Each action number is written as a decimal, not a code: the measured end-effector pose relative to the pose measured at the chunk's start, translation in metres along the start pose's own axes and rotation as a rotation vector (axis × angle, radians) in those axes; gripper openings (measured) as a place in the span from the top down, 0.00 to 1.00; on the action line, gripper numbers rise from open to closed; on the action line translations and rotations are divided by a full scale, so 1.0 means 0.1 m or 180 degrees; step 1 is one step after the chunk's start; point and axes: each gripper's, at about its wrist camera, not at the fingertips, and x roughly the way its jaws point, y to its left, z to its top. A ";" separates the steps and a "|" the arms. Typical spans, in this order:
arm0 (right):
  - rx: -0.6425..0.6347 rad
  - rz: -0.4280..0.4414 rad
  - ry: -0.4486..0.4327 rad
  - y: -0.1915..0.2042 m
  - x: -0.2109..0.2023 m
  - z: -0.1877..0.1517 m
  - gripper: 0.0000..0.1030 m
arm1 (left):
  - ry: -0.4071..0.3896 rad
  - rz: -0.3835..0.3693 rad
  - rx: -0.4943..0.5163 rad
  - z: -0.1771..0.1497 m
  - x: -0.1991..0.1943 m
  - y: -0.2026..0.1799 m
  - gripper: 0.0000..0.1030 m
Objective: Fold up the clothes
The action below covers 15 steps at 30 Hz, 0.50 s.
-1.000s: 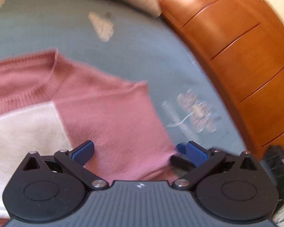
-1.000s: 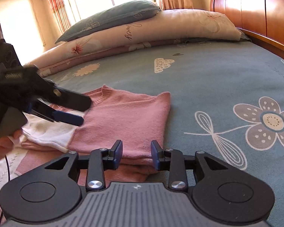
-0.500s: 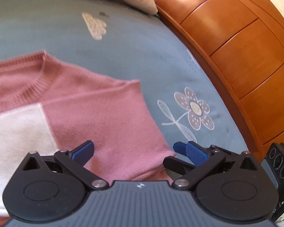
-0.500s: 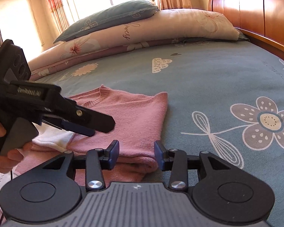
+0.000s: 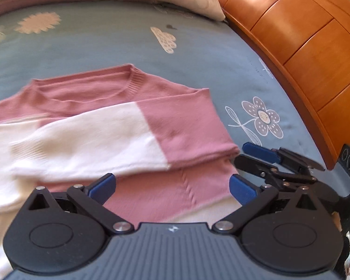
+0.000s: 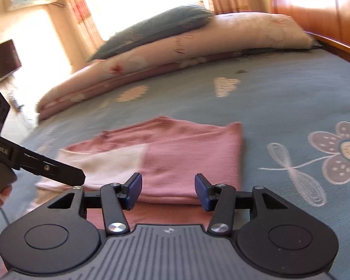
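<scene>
Opening my right gripper beside my wide, empty left gripper, sleeve folded across the sweater, bottom half left.

A pink knit sweater with a ribbed round neck lies flat on the blue flowered bed, its collar toward the pillow end and its folded side toward the wooden headboard edge. A sleeve, pink at the shoulder and white lower down, is folded across the chest. Its lower body is partly white.
</scene>
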 end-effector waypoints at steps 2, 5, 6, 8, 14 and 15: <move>-0.0113 0.0034 -0.0047 0.18 -0.16 0.00 0.41 | -0.0055 0.0067 0.0054 -0.09 -0.28 -0.04 0.01; -0.0085 0.0048 -0.0029 0.43 -0.45 0.03 0.39 | -0.0132 0.0129 0.0187 -0.23 -0.68 -0.11 0.01; -0.0147 0.0109 0.0000 0.53 -0.55 0.06 0.39 | -0.0154 0.0164 0.0228 -0.28 -0.80 -0.13 0.01; -0.0269 0.0224 0.0050 0.74 -0.76 0.12 0.37 | -0.0176 0.0218 0.0317 -0.36 -1.02 -0.16 0.01; -0.0561 0.0179 0.0053 1.14 -0.96 0.21 0.22 | -0.0098 0.0326 0.0342 -0.75 -0.88 0.04 0.01; -0.0575 0.0098 0.0132 1.16 -0.83 0.12 0.22 | -0.0077 0.0433 0.0377 -0.85 -0.76 0.09 0.01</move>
